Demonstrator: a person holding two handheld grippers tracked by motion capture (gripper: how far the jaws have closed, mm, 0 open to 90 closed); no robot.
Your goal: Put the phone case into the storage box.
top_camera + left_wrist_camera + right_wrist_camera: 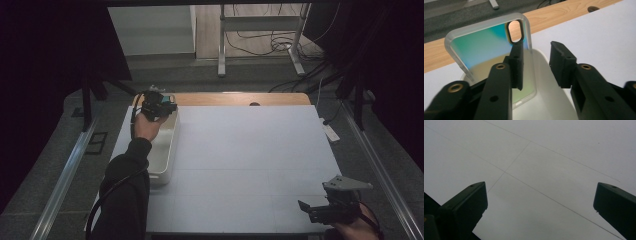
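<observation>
Phone case (489, 42), clear-rimmed with a blue-green back, stands on end in the upper left of the left gripper view, its lower end down inside a white bin (546, 100). The left gripper (535, 67) hangs over it with jaws parted; the case leans against the outer face of the left-hand pad, not between the pads, so nothing is clamped. In the high view the same gripper (159, 106) sits in the upper left of the frame, above the far end of the bin (162, 172), which lies along the left edge of the white table (250, 160). At the lower right of that frame the right gripper (330, 210) rests low over bare tabletop, and the right gripper view shows its jaws spread wide with nothing in them.

Judging from this, the risk is the lean: with no grip on it, the case may topple as the pad draws away, and if it tips toward the wooden edge (564, 12) rather than inward it could catch on the rim or slide out. Lifting the gripper crookedly could also snag the case's camera cutout and drag it upward.
</observation>
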